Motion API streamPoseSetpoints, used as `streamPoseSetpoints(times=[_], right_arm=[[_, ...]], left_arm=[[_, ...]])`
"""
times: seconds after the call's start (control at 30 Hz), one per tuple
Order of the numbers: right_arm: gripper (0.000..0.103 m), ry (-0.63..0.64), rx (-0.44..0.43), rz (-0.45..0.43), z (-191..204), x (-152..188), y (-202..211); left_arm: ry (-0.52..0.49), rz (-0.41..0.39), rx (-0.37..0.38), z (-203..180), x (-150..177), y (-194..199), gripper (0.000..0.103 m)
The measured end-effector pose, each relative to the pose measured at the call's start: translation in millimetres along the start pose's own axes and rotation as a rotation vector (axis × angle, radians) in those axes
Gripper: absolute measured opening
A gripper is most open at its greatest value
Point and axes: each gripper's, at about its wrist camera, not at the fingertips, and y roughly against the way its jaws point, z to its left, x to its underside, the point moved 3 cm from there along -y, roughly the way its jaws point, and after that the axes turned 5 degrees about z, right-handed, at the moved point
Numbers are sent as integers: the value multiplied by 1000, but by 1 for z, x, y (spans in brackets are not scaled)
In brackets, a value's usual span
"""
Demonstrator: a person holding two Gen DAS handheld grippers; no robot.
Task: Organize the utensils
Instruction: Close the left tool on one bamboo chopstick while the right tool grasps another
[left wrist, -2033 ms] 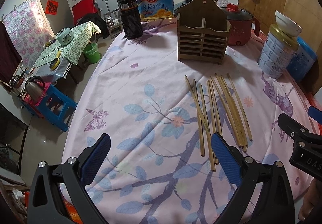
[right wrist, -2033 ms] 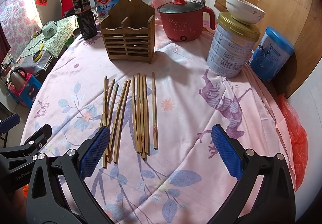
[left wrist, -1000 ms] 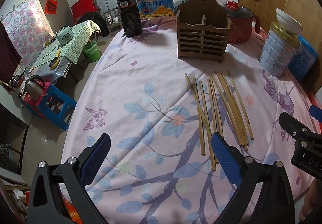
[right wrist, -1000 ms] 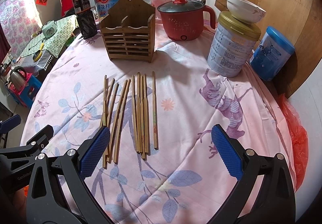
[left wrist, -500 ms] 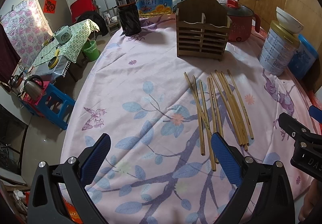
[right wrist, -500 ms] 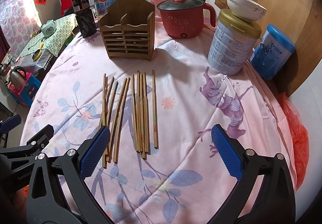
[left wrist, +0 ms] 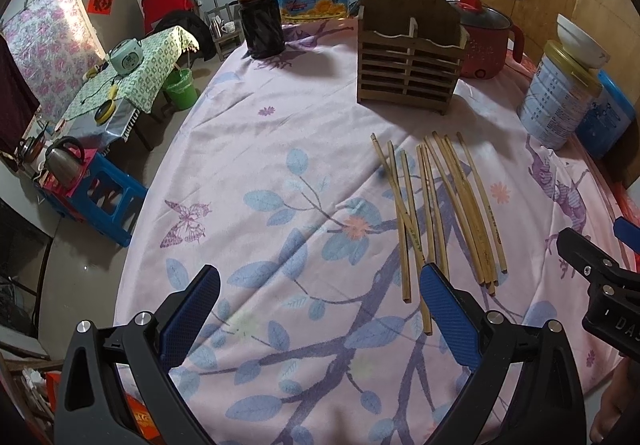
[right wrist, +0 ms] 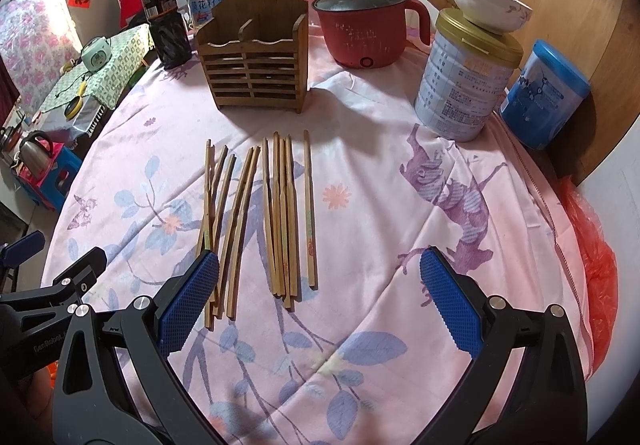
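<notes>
Over the near edge of the round worktop (right wrist: 380, 149), both grippers hover with nothing between the fingers.

Left gripper (left wrist: 318, 319): fingers spread wide, blue cross-hatched pads (left wrist: 188, 315), black frames. Holds nothing. Its right pad overlaps the near ends of the leftmost sticks in view; contact can't be judged. It points across the cloth toward the far side.

Right gripper (right wrist: 318, 305): fingers equally wide, same blue textured pads (right wrist: 450, 305), empty. Its left pad sits over the near ends of the left group of sticks. Whether it touches them can't be told either. It sits just beside the left gripper, whose black frame shows at the lower-left edge of the right wrist view.

Loose bamboo chopsticks (right wrist: 280, 213), thin, pale and straight, lie flat on the worktop in two rough groups. All run roughly near to far. A few in the left group cross each other.

Brown slatted wooden utensil holder (right wrist: 256, 61) stands upright beyond the far tips of the chopsticks, well apart from them. It has two open-top compartments, with nothing visible in either.

Worktop is covered by a pink cloth with a blue leaf print. Red electric pot with lid (right wrist: 366, 31) stands just right of the holder. Silver tin with gold lid (right wrist: 464, 81) carries a white bowl (right wrist: 490, 7).
</notes>
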Motion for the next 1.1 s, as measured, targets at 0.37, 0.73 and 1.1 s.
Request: streamPoseSetpoints(times=[0.37, 0.73, 1.1], right_arm=[[97, -31, 46, 47, -29, 12, -33], [92, -250, -17, 89, -50, 74, -41], [89, -77, 34, 36, -121, 56, -34]], left_arm=[[59, 129, 22, 31, 6, -32, 97], [-167, 214, 138, -8, 17, -58, 97], [-38, 175, 93, -54, -7, -108, 94]])
